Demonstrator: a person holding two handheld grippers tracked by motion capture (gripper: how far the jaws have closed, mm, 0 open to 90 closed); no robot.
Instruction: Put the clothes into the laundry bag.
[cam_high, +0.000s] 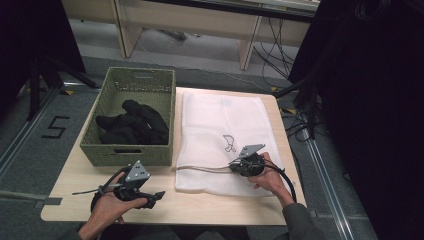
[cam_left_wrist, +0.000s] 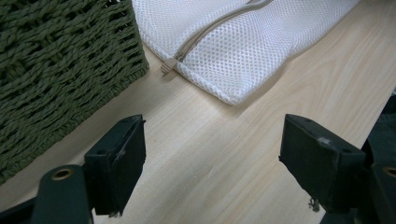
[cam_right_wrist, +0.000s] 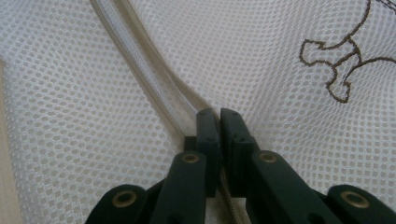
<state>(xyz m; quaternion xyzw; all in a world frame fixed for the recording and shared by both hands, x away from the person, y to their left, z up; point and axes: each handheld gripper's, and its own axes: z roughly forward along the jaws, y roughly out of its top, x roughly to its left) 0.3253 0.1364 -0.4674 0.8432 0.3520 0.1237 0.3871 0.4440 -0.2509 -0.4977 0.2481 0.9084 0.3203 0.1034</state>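
Right claw (cam_right_wrist: 219, 116) clenched on zipper (cam_right_wrist: 140, 70) (beige), mesh bag (cam_high: 222, 125) lengthwise away from person, left claw (cam_left_wrist: 210, 158) released

Mesh bag (cam_high: 220, 130): white, fine honeycomb net, beige zipper (cam_right_wrist: 154, 88), brown outline stitching (cam_right_wrist: 343, 65). Basket (cam_high: 127, 155): olive green woven weave. Clothes (cam_high: 132, 122) inside: black. Tabletop (cam_high: 225, 205): pale wood grain. Both claws, left (cam_left_wrist: 212, 163) and right (cam_right_wrist: 219, 144): black with brass-coloured rivets.
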